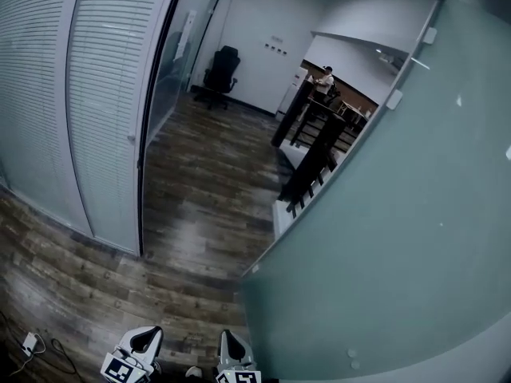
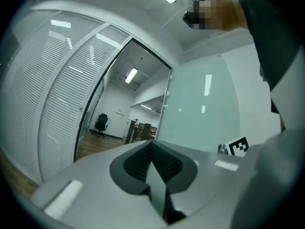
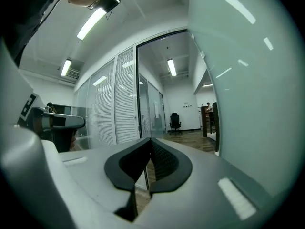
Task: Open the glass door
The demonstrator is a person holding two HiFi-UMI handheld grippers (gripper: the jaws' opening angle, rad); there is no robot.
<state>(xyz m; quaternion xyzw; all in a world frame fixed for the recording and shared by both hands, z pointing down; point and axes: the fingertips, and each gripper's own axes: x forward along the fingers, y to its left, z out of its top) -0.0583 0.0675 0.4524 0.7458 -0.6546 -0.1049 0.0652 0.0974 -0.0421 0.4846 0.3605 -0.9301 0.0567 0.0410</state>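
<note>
**Item 1. Left claw** (image 2: pixel 152 144): jaws pressed together, nothing between them. It is at the lower edge of the head view, pointing roughly level toward the doorway and touching nothing.

**Item 2. Right claw** (image 3: pixel 150 142): jaws likewise together and empty. It is just beside the left claw, near the lower corner of the door leaf, and no contact with the glass can be seen.

**Item 3. Cable and plug** (image 1: pixel 32 343): lying on the wood floor (image 1: pixel 200 198) at the lower left, apart from both claws.

**Item 4. Glass door** (image 1: pixel 399 214): a frosted, green-tinted leaf filling the right side of the head view. It is swung well away from its dark door frame (image 1: pixel 156 134), which leaves a wide gap. Small metal fittings (image 1: pixel 430 35) sit on its top edge. No handle is visible in any view.

**Item 5. Blind-covered partition** (image 1: pixel 48 94): on the left, abutting the frame.

**Item 6. Room beyond**: dark slatted furniture (image 1: pixel 315 158), an office chair (image 1: pixel 222 74) against the back wall, and a person (image 1: pixel 323 80) far off.

**Step in hand (judgement):** the opening itself appears to be done, since the leaf stands wide and neither claw grips it.

**Next move (judgement):** if more swing is wanted, a shut claw laid flat on the glass and pushed gently would do. Otherwise both claws can draw clear, keeping away from the leaf's edge.
</note>
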